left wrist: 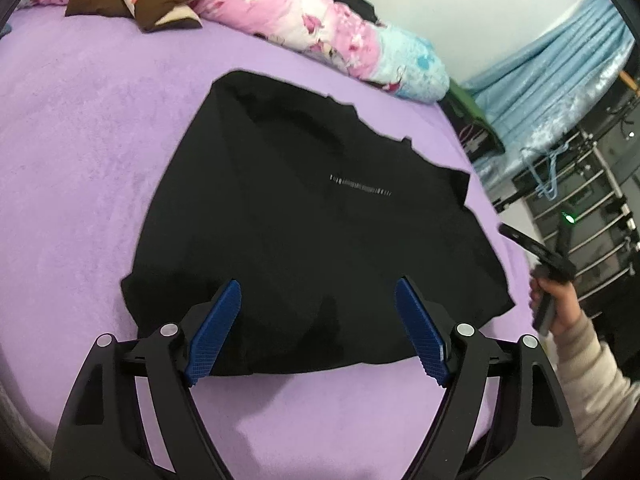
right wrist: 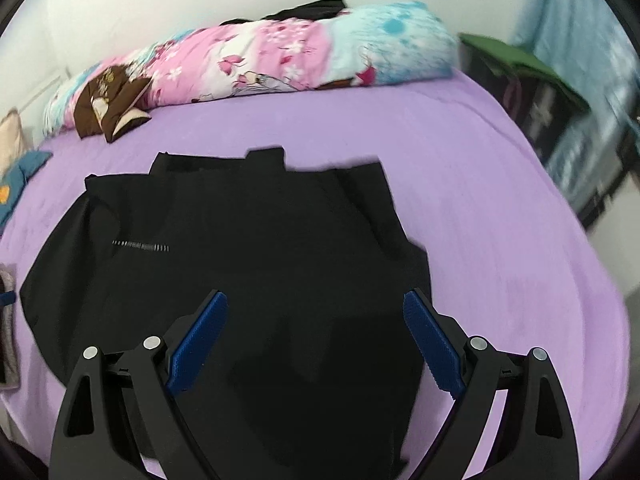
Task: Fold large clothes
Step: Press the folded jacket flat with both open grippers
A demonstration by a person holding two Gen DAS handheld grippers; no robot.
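Black T-shirt (left wrist: 304, 216) is lying spread on the purple bedsheet (left wrist: 80, 160), near centre, partly folded by the look of its uneven far edge at 12-1 o'clock. Left gripper (left wrist: 318, 328) and right gripper (right wrist: 316, 340) are both hovering w/ jaws spread wide, pinching nothing. Risks, as I judge: black-on-black layers are hiding edges, so a pinch could be catching only one layer & dragging the fold crooked; plush sheet could be bunching up too.
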